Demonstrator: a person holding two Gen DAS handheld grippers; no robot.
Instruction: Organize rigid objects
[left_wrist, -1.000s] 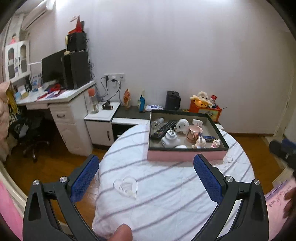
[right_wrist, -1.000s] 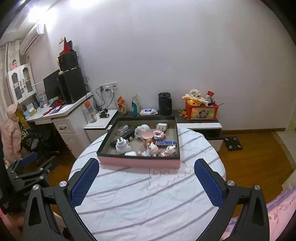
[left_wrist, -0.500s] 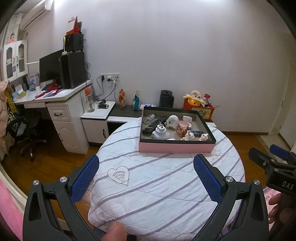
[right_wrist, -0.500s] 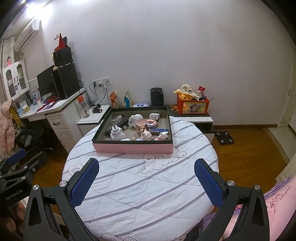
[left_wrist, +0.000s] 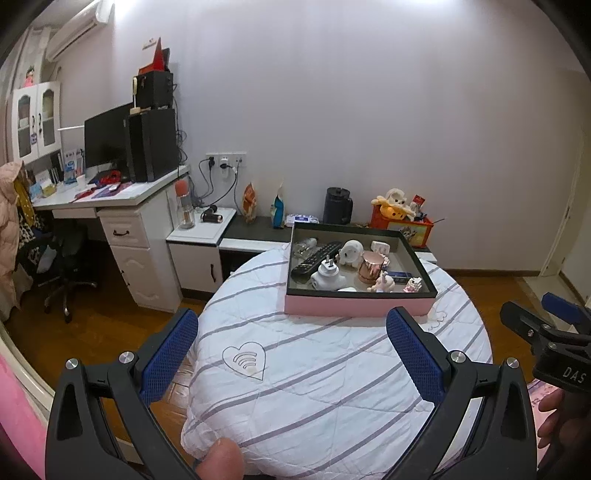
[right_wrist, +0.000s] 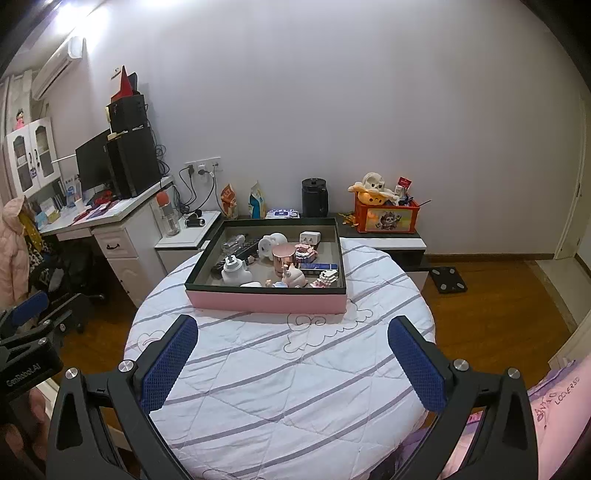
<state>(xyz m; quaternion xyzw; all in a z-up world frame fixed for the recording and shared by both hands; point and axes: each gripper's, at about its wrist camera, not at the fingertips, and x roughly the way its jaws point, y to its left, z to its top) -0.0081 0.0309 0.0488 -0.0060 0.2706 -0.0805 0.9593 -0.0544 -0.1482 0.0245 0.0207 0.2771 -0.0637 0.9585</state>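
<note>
Over the last second both views have drawn back from the tray (right_wrist: 266, 301), which sits on the table's (right_wrist: 280, 387) far side holding all the small objects, while left gripper (left_wrist: 291, 354) and right gripper (right_wrist: 291, 363) hang spread and empty.

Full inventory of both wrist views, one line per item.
box: 1, pink wall, dark rim, far side of table
remote: 1, black, box left
plug adapter: 1, white, box front left
cup: 1, rose-copper, box centre
elephant figure: 1, white, behind cup
small figures: several, pink-white, box front right
table: 1, round, white striped quilt cover
kettle: 1, black, low cabinet by wall
toy crate: 1, orange, cabinet right
monitor: 1, black, desk left
left gripper: 1, black, blue pads, open, empty
right gripper: 1, same, open, empty
</note>
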